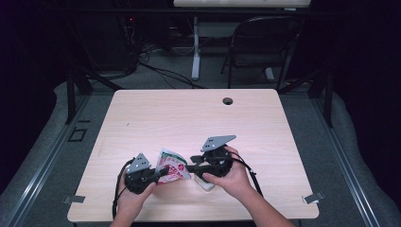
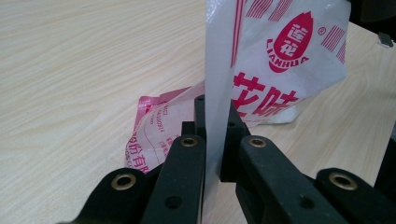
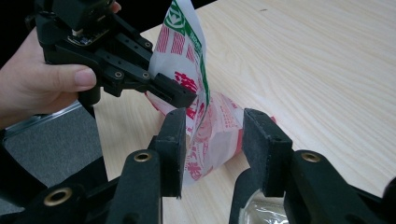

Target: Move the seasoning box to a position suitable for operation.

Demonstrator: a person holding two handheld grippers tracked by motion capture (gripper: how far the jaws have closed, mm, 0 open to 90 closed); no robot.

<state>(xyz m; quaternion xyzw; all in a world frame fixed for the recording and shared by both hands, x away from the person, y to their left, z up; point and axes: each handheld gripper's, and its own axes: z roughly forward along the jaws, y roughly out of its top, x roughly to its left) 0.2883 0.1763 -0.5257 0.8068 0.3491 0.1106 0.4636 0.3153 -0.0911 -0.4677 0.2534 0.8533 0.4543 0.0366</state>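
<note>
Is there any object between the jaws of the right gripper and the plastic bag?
Nothing visible. The right gripper stands open with the plastic bag already between its jaws, while the left gripper pinches the bag's edge beside it.

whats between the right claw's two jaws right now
Part of the red-printed plastic bag, loose in the open right claw; the right gripper view shows it.
</note>
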